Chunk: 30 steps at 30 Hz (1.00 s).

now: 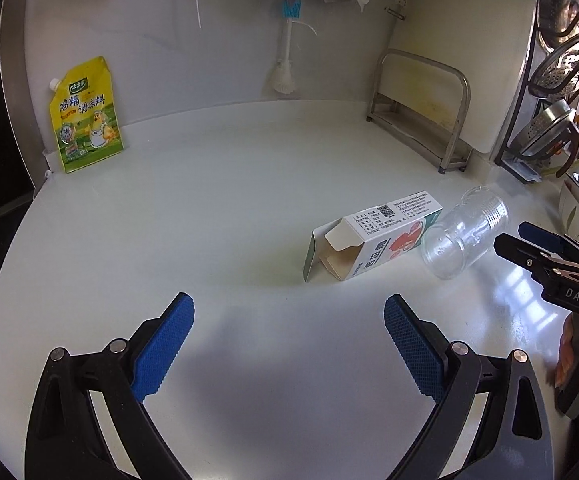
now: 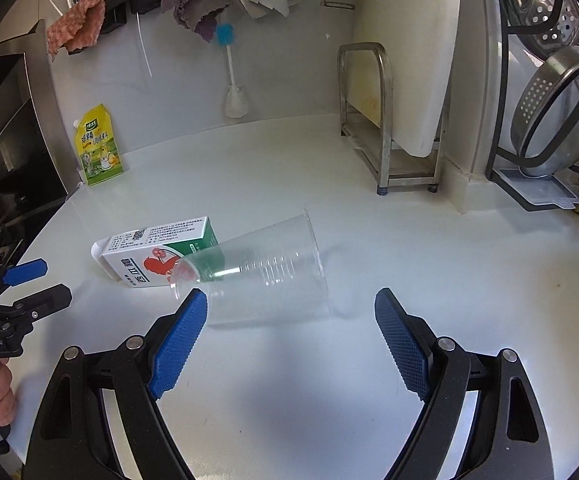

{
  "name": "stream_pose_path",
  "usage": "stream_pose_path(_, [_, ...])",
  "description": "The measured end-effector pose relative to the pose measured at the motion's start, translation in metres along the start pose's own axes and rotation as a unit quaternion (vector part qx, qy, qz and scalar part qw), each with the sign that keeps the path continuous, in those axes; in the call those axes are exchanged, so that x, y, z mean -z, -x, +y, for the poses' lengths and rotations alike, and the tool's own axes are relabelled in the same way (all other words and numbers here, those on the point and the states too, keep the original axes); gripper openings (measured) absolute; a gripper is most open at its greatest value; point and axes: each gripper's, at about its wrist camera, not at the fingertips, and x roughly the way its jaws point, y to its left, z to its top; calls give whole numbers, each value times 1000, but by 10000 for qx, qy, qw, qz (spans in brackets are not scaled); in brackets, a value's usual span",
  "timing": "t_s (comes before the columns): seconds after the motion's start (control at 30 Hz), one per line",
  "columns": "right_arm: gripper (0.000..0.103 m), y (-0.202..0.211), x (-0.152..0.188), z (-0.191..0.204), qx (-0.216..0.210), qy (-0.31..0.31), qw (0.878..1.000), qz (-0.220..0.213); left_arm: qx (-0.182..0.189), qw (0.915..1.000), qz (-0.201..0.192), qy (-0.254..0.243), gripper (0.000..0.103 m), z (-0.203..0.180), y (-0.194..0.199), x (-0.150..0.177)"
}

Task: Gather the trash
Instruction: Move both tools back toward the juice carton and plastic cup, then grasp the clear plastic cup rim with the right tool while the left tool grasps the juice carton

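An opened white and green carton [image 1: 373,234] lies on its side on the white counter [image 1: 209,220]. A clear plastic cup [image 1: 463,234] lies on its side against the carton's right end. My left gripper [image 1: 289,320] is open and empty, short of the carton. In the right wrist view the carton [image 2: 157,254] and cup [image 2: 261,276] lie just ahead of my right gripper [image 2: 289,312], which is open and empty, its left fingertip close beside the cup's base. The right gripper also shows at the right edge of the left wrist view [image 1: 529,242]. The left gripper shows at the left edge of the right wrist view [image 2: 45,284].
A yellow seasoning pouch [image 1: 85,116] leans on the back wall at the left. A bottle brush [image 1: 285,60] hangs on the wall. A metal rack with a white cutting board [image 1: 421,120] stands back right. A dish rack with metal colanders [image 2: 549,120] stands at far right.
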Motion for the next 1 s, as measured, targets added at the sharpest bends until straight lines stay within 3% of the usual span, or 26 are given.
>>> stream_pose_path(0.27, [82, -19, -10, -7, -539, 70, 9984, 168, -58, 9999, -72, -105, 94, -5, 2, 1])
stream_pose_path(0.53, [81, -18, -11, 6, -743, 304, 9967, 139, -72, 9996, -120, -225, 94, -10, 5, 2])
stream_pose_path(0.73, [55, -18, -7, 12, -833, 268, 9959, 234, -116, 9995, -162, -259, 94, -10, 6, 1])
stream_pose_path(0.8, [38, -17, -4, 15, -872, 287, 9954, 280, -108, 9995, -149, -246, 94, -9, 5, 1])
stream_pose_path(1.0, [12, -10, 4, 23, -708, 153, 9970, 276, -168, 9995, -131, -228, 94, -7, 2, 1])
